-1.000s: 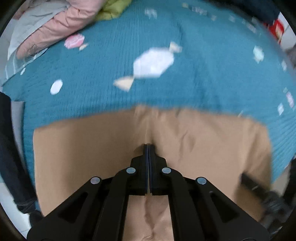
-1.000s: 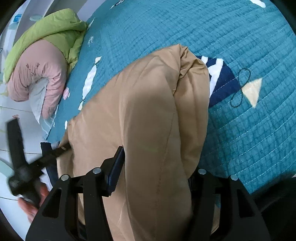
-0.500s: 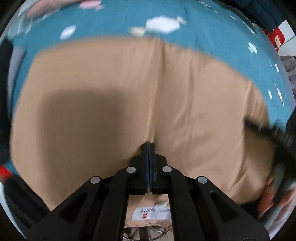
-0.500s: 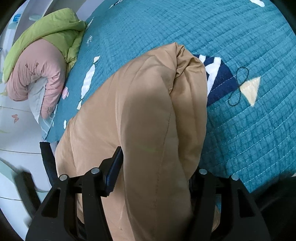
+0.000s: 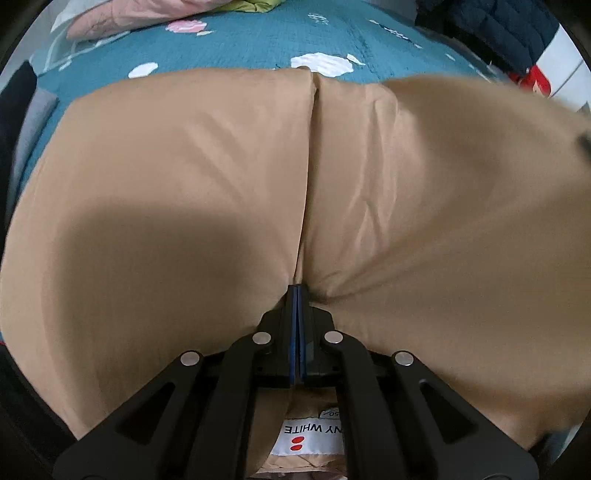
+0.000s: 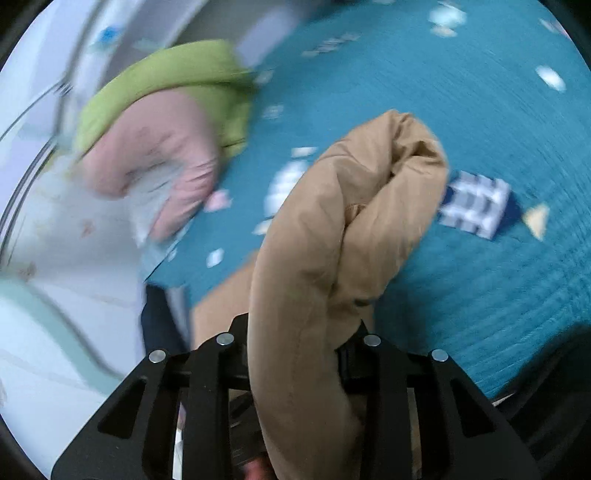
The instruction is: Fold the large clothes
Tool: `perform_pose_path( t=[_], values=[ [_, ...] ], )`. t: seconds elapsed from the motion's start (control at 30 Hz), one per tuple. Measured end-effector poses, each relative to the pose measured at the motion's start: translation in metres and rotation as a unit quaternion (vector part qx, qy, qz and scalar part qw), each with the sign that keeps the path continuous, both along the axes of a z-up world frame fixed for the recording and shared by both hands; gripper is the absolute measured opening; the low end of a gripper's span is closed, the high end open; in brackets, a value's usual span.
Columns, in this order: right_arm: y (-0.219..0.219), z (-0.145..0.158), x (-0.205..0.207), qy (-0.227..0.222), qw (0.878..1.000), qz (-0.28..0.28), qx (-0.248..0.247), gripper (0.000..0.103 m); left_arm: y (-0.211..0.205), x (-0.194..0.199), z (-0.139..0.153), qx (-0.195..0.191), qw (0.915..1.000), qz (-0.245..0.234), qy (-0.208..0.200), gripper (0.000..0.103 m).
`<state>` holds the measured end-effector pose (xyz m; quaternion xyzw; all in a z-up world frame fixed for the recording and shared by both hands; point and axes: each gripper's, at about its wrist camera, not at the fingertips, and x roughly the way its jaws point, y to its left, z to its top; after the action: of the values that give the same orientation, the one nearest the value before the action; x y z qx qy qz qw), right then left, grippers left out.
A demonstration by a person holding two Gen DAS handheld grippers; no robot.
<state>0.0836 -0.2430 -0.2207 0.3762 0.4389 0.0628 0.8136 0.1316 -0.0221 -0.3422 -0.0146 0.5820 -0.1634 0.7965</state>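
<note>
A tan padded jacket (image 5: 184, 192) fills the left wrist view, spread over a teal quilted bedspread (image 5: 240, 48). My left gripper (image 5: 297, 291) is shut on the jacket at its centre seam, near the collar; a white neck label (image 5: 312, 432) shows below the fingers. In the right wrist view a thick fold of the same jacket (image 6: 332, 240) runs up between the fingers of my right gripper (image 6: 301, 325), which is shut on it. The fold is lifted above the bedspread (image 6: 480, 258).
A pink jacket (image 6: 155, 162) and a green one (image 6: 177, 77) are piled at the far left of the bed, also visible in the left wrist view (image 5: 122, 18). A dark navy garment (image 5: 491, 26) lies at the back right. A white wall (image 6: 55, 258) borders the bed's left side.
The left gripper has pulled the jacket closer, so it now fills the view and the neck label shows. The right gripper has swung with its fold; its view is blurred and turned toward the pile.
</note>
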Motion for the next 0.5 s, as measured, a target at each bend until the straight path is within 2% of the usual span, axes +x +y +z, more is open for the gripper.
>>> perform_pose_path(
  t=[0.13,0.27,0.47,0.5],
  values=[
    [0.057,0.022,0.016,0.010,0.999,0.038,-0.035,0.029,0.002,0.005,-0.001,-0.024,0.9997,-0.004,0.008,0.000],
    [0.090,0.024,0.030,0.030,0.997,0.049,-0.060,0.030,0.015,0.002,0.019,-0.043,0.9985,-0.033,0.013,0.001],
    [0.131,0.014,0.048,0.054,0.993,0.062,-0.081,0.034,0.063,0.000,0.064,-0.023,0.9985,-0.022,-0.045,0.002],
    [0.139,0.010,0.053,0.062,0.992,0.066,-0.085,0.034,0.073,0.002,0.069,-0.015,0.9985,-0.016,-0.051,0.010]
  ],
)
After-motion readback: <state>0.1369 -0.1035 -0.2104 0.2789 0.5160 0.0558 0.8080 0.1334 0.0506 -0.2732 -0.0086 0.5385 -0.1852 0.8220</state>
